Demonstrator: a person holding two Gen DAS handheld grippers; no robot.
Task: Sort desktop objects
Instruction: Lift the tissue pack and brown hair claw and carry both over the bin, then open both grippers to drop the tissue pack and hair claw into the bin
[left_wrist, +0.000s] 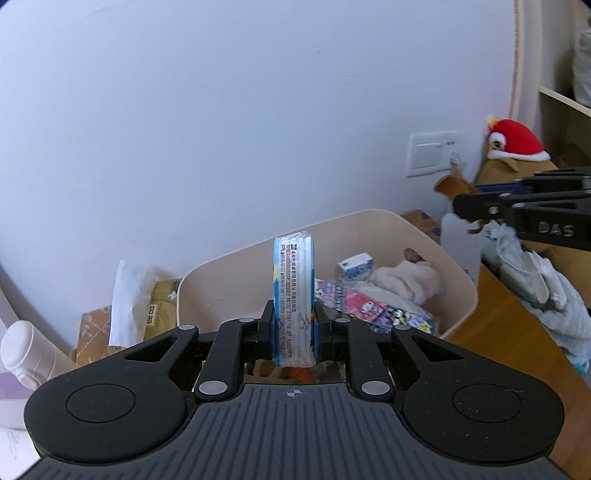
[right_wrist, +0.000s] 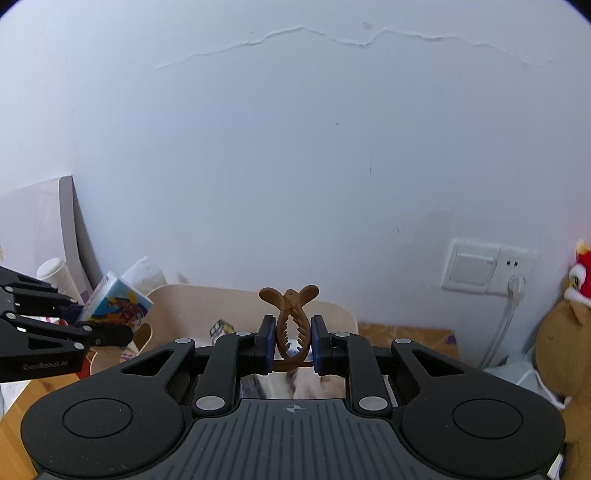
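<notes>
the left gripper (left_wrist: 293, 334), fingers clamped on an upright tissue pack (left_wrist: 294, 291) with its long axis vertical, hung nearer the beige bin (left_wrist: 207, 284) just ahead and below, while the right gripper (right_wrist: 293, 345) pinched a brown hair claw (right_wrist: 290, 328) behind the rim.

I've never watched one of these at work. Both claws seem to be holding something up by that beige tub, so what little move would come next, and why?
Probably lower the left gripper toward the beige tub and let go. It is shut on a tissue pack held upright in front of the tub, where other small things already lie. The right gripper, shut on a brown hair clip, could follow.
</notes>
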